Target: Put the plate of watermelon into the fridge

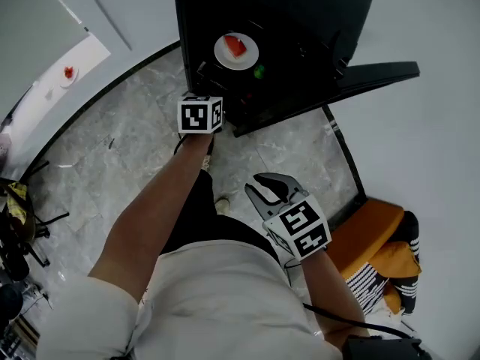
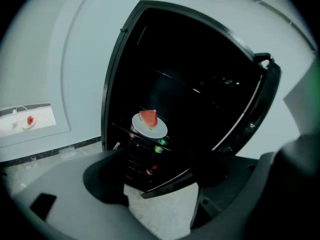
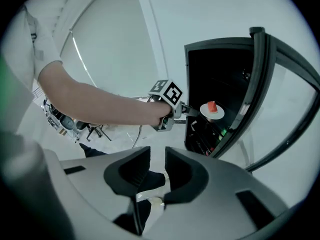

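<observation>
A white plate with a red watermelon wedge rests on a shelf inside the open black fridge. The left gripper view shows the plate ahead of my jaws and apart from them. My left gripper is open and empty, held just in front of the fridge opening, its marker cube low at the fridge's left edge. The right gripper hangs back near the person's body, shut with only a slit between the jaws and nothing in it. From there the plate shows beyond the left gripper.
The fridge door stands swung open to the right. Green and red bottle tops sit on lower shelves. A second small plate with something red lies on a white counter at far left. An orange seat is at right, tripod stands at left.
</observation>
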Demonstrator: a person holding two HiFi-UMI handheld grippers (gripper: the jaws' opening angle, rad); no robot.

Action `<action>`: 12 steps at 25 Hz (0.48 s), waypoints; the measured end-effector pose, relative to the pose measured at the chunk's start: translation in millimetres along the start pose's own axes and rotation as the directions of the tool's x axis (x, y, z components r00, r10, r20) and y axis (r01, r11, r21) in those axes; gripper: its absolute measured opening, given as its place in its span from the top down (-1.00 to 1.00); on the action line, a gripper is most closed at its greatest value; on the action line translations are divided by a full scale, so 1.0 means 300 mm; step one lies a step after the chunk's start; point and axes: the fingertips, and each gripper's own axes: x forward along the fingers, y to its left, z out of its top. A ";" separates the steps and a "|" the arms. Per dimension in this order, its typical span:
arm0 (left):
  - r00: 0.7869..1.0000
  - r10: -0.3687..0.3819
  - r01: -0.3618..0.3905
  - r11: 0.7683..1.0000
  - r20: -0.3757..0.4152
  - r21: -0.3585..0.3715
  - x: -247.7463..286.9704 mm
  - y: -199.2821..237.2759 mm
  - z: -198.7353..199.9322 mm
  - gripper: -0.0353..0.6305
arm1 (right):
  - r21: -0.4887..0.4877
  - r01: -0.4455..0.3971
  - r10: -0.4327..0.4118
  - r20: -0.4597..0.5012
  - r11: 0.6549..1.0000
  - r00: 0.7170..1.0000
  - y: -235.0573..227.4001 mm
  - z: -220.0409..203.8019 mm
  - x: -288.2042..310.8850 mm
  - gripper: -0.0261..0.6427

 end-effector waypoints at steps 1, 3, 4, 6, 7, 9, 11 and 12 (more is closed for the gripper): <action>1.000 -0.009 0.009 1.000 0.001 -0.001 -0.054 -0.016 -0.021 -0.27 | -0.012 -0.005 0.005 0.007 1.000 1.000 0.026 -0.019 -0.016 0.61; 0.999 -0.044 0.044 0.999 -0.003 -0.010 -0.169 -0.054 -0.062 -0.26 | -0.031 -0.020 0.021 0.025 0.999 0.999 0.074 -0.049 -0.046 0.63; 0.997 -0.071 0.071 0.997 -0.006 -0.013 -0.228 -0.076 -0.079 -0.24 | -0.037 -0.027 0.028 0.037 0.999 0.999 0.095 -0.057 -0.060 0.65; 0.992 -0.123 0.123 0.992 -0.004 -0.008 -0.352 -0.113 -0.109 0.01 | -0.034 -0.033 0.035 0.069 0.999 0.997 0.131 -0.068 -0.086 0.68; 0.990 -0.143 0.143 0.990 0.001 -0.001 -0.413 -0.126 -0.120 0.18 | -0.024 -0.031 0.033 0.086 0.999 0.996 0.141 -0.073 -0.099 0.70; 0.984 -0.177 0.177 0.984 0.016 -0.008 -0.522 -0.146 -0.134 0.59 | 0.008 -0.013 0.012 0.115 1.000 0.993 0.141 -0.087 -0.129 0.73; 0.972 -0.233 0.234 0.971 0.025 -0.056 -0.615 -0.165 -0.151 0.86 | 0.043 0.020 -0.025 0.133 0.999 0.991 0.133 -0.102 -0.156 0.76; 0.962 -0.271 0.273 0.959 0.029 -0.078 -0.659 -0.177 -0.160 0.86 | 0.051 0.036 -0.043 0.136 0.998 0.990 0.135 -0.107 -0.167 0.76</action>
